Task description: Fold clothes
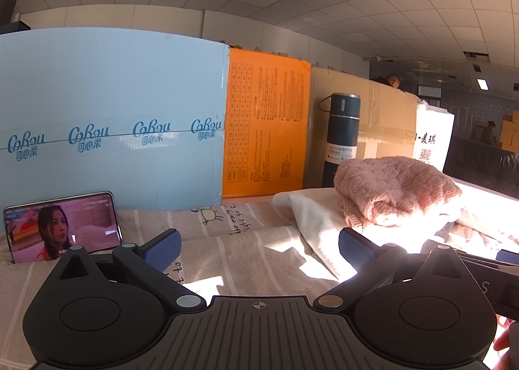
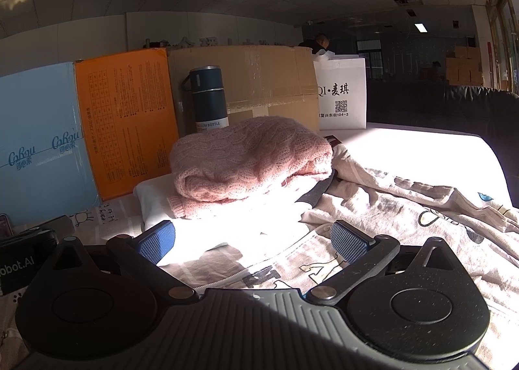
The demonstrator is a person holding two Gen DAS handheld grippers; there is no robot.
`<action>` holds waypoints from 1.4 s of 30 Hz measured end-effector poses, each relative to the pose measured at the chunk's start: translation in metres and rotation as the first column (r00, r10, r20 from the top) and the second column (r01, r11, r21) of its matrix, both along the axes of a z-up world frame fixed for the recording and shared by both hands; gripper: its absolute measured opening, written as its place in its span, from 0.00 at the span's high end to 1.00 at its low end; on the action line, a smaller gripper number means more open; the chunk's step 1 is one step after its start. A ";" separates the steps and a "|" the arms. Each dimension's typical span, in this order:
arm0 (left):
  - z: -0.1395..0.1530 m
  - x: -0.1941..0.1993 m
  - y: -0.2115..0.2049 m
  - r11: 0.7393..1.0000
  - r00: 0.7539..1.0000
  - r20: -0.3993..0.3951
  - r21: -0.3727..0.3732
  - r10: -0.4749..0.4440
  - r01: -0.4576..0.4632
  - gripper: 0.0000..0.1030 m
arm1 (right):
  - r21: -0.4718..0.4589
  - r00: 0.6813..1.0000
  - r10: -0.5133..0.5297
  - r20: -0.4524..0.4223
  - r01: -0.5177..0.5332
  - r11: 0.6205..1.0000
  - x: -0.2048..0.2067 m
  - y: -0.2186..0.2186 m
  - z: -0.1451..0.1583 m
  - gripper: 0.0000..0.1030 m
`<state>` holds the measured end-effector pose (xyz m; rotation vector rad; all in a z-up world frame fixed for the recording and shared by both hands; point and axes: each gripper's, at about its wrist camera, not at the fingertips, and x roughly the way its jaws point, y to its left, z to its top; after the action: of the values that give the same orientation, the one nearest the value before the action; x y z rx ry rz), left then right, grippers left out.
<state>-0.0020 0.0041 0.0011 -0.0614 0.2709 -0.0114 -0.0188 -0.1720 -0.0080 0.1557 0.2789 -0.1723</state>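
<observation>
Left gripper [image 1: 259, 248] hovering released, grasping nothing. Pink sweater [image 2: 249, 159] sitting folded on white garment [image 2: 207, 220], far centre of bench. Right gripper [image 2: 253, 241] released over crumpled printed garment [image 2: 405, 207]; likely next: grasping its edge, spreading flat.

Pink cable-knit sweater [image 2: 249, 159], blue-padded grippers

Boxes [image 1: 266, 123] and bottle [image 1: 340, 136] wall the far edge.
</observation>
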 end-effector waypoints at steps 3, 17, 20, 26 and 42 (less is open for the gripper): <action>0.001 -0.001 0.001 1.000 1.000 0.002 -0.006 0.004 -0.004 0.00 | -0.002 1.000 -0.003 0.018 0.003 1.000 -0.002 0.000 0.001 0.00; 0.004 -0.004 0.001 1.000 1.000 0.012 -0.004 0.016 -0.016 0.00 | 0.067 0.999 0.000 0.044 -0.003 0.998 -0.010 -0.011 0.006 0.00; 0.003 -0.006 -0.001 1.000 1.000 0.019 0.015 0.016 -0.016 0.00 | 0.087 0.998 0.015 0.057 -0.020 0.996 -0.013 -0.012 0.008 0.00; 0.003 -0.009 -0.007 0.998 0.999 0.043 0.054 0.024 -0.026 0.00 | 0.122 0.995 0.017 0.097 -0.029 0.992 -0.021 -0.017 0.013 0.00; 0.014 -0.062 -0.011 0.981 0.987 0.134 0.162 0.084 -0.106 0.00 | 0.263 0.954 0.071 0.291 -0.151 0.953 -0.051 -0.034 0.019 0.00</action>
<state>-0.0638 -0.0067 0.0155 0.0951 0.1414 0.1026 -0.0693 -0.2065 0.0114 0.4439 0.0285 0.0056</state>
